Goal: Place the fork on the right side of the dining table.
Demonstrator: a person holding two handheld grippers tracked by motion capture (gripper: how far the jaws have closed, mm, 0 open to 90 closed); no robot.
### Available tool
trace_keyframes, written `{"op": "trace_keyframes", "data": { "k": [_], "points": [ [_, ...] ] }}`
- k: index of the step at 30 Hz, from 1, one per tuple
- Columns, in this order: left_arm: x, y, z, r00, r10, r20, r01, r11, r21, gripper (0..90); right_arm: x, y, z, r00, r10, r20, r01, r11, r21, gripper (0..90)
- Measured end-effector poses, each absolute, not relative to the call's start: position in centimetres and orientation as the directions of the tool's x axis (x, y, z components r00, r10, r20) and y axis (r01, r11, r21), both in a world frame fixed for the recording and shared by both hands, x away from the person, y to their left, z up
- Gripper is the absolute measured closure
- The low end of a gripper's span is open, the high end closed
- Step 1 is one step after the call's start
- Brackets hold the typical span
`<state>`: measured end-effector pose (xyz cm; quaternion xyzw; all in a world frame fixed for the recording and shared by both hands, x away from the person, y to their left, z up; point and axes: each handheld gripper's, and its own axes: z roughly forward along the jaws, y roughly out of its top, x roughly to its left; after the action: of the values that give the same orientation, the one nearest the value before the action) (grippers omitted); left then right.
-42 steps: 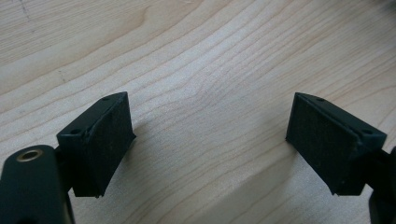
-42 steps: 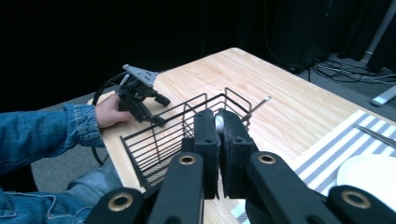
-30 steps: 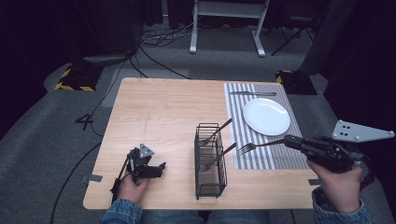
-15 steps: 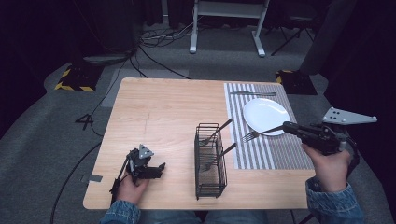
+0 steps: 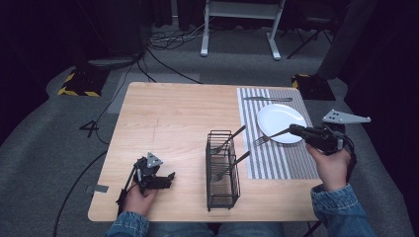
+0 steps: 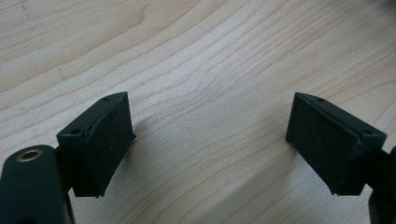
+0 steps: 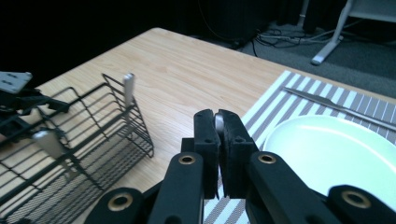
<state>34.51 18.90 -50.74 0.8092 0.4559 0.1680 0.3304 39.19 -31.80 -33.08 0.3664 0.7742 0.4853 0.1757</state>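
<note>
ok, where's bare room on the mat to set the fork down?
Free: striped mat strip left of the plate, where the fork in the right gripper hovers. Crowded: the knife above the plate; wire rack borders the mat's left edge.

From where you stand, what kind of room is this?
Probably a lab or recording studio staged as a dining spot: a wooden table on grey carpet, dark drapes around, loose cables on the floor, and a plate on a striped placemat.

Black tongs [image 5: 294, 129], brass screws — denim sleeves [image 5: 340, 210].
</note>
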Motion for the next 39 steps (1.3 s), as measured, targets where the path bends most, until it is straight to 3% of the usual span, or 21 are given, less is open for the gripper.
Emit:
{"op": "trace_keyframes", "data": {
  "k": [13,33,39],
  "points": [
    [34.5,18.9,-50.7,0.531,0.847,-0.026,0.625,-0.370,0.687,14.7,41.6,-31.9,-37.0,-0.622,0.768,0.150,0.467,0.210,0.859,86.9],
    [34.6,18.9,-50.7,0.533,0.846,-0.027,0.625,-0.372,0.686,14.7,42.7,-32.8,-38.4,-0.588,0.782,0.209,0.512,0.160,0.844,86.5],
    [34.6,18.9,-50.7,0.533,0.846,-0.027,0.625,-0.372,0.686,14.7,43.0,-33.3,-38.5,-0.552,0.811,0.194,0.532,0.164,0.830,81.5]
  ]
}}
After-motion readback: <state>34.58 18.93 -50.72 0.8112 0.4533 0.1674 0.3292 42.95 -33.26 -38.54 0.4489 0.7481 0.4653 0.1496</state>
